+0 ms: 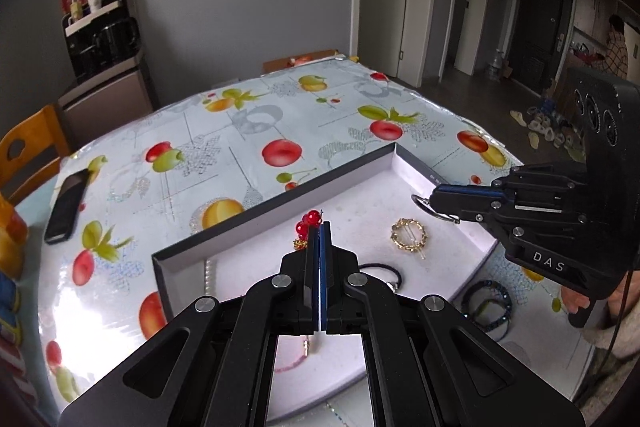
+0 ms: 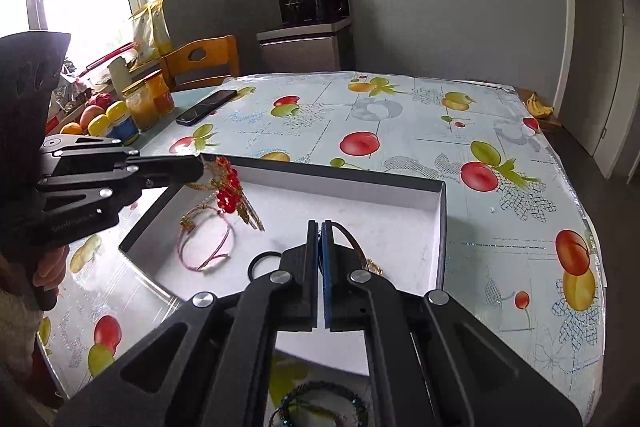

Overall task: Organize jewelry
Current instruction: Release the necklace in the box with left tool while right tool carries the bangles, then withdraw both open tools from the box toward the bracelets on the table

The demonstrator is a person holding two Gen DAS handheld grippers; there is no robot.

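A shallow black box with a white floor (image 1: 280,199) (image 2: 440,227) lies on the fruit-print tablecloth. My left gripper (image 1: 320,225) (image 2: 200,163) is shut on a red-bead ornament with gold tassels (image 1: 310,221) (image 2: 230,193), hanging over the box's left part. My right gripper (image 1: 432,201) (image 2: 320,225) is shut on a thin metal hoop (image 1: 420,203) (image 2: 348,235) above the box's right side. Inside the box lie a gold round clip (image 1: 409,234), a black hair tie (image 1: 380,269) (image 2: 264,263), a pearl strand (image 1: 208,275) and a pink cord bracelet (image 2: 204,247).
A dark beaded bracelet (image 1: 486,309) (image 2: 320,403) lies on the cloth just outside the box's near edge. A phone (image 1: 66,207) (image 2: 206,107) lies at the table's left side, near jars (image 2: 140,107) and a wooden chair (image 2: 200,61). A person (image 1: 616,47) stands far back.
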